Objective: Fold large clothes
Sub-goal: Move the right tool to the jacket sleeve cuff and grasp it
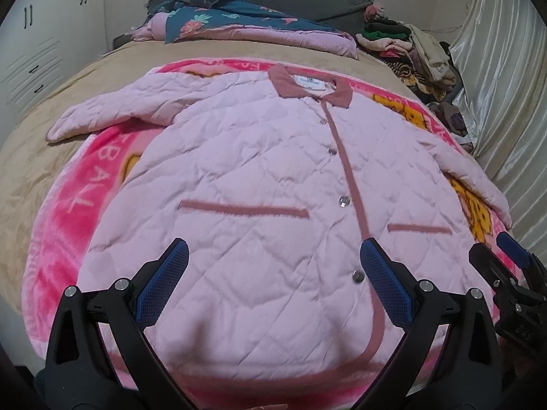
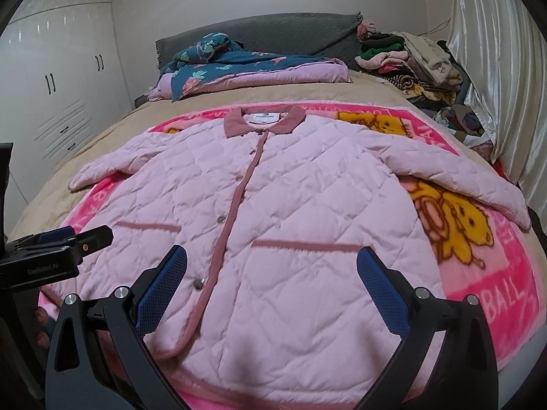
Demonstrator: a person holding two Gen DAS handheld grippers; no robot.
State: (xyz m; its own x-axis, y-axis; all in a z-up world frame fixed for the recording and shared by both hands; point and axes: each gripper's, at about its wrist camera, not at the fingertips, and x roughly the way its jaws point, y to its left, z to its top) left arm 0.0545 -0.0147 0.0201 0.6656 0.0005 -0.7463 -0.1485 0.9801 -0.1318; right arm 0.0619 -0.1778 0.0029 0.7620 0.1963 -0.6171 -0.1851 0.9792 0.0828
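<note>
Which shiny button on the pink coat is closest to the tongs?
The lowest silver snap button on the pink quilted coat, beside the left tongs; the other buttons sit higher toward the collar.

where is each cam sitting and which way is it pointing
Left wrist: on the left gripper at the foot of the bed, over the jacket hem, facing the headboard; its open fingers show, the right gripper at the right edge.
Right wrist: on the right gripper, same direction, further right; its open fingers show, the left gripper at the left edge.
Shared: jacket, pink blanket, clothes pile.
</note>
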